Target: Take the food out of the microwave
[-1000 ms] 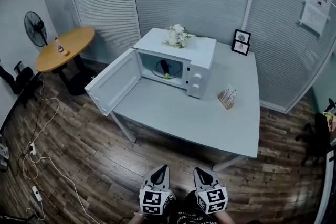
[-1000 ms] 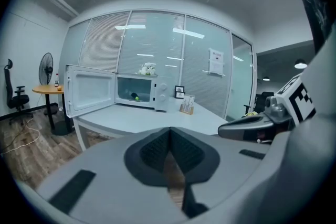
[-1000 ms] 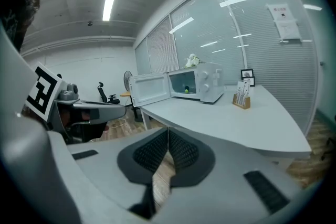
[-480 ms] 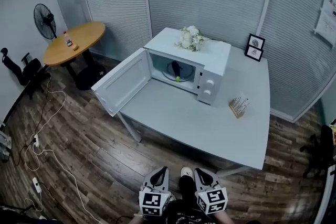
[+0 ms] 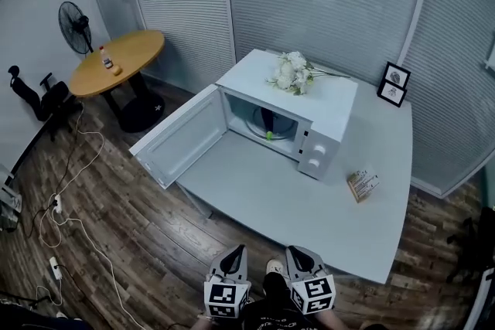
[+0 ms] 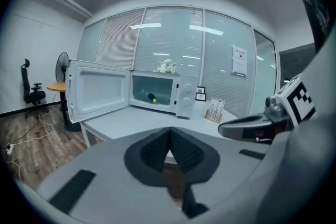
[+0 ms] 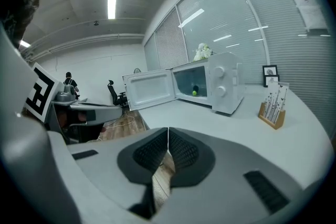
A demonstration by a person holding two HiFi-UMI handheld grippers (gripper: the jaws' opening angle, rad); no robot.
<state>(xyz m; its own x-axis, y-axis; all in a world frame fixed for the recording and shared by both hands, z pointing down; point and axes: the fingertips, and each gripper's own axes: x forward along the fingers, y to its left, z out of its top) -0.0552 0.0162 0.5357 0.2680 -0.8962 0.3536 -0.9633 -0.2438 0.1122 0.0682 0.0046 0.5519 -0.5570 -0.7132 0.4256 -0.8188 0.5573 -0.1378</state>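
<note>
My left gripper (image 5: 235, 251) and right gripper (image 5: 296, 251) sit closed and empty, well short of the desk (image 5: 309, 205); microwave (image 5: 329, 108) open, food (image 5: 267, 120), maybe eggplant, untouched inside.

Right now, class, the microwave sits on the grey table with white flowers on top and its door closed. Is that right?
One detail is wrong. The microwave does sit on the grey table with white flowers on top, but its door is wide open, not closed. The head view shows it plainly.
</note>
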